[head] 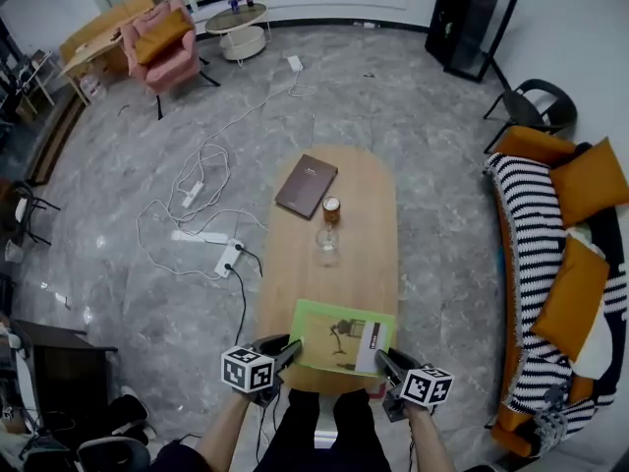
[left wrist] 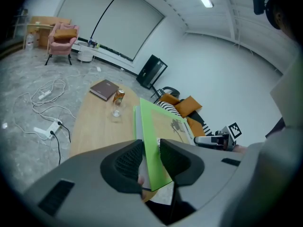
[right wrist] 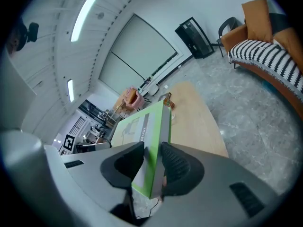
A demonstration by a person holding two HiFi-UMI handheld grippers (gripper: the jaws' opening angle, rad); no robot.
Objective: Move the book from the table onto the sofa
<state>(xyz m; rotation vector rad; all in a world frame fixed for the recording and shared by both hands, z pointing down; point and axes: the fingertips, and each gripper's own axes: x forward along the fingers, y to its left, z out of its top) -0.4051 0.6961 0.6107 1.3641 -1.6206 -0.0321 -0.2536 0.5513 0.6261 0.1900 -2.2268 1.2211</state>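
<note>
the green book [head: 344,340] is held in the air between the two grippers, over the near end of the wooden table [head: 295,283]. the left gripper [head: 285,349] has its left edge and the right gripper [head: 385,364] has its right edge.

in the left gripper view the fingers of the left gripper [left wrist: 151,157] stand narrow, and their dark pads [left wrist: 128,162] press on both faces of the green book [left wrist: 154,126]. it runs forward out of the fingers.

in the right gripper view the fingers of the right gripper [right wrist: 152,157] are also closed on the green book [right wrist: 151,126], and its thick edge shows between them.

ahead of the fingers, further along the table, a clear glass [head: 327,249] stands, with a can [head: 331,208] just behind it. beyond them, a little to the left, a brown book [head: 306,185] lies flat.

to the right of the right fingers, well apart from the table, is the sofa [head: 531,254] with a striped cover and orange cushions [head: 575,298].

to the left of the left fingers, white cables [head: 201,170] and a power strip [head: 228,257] lie on the grey floor [head: 442,146]. far ahead on the left a pink armchair [head: 162,42] stands.
</note>
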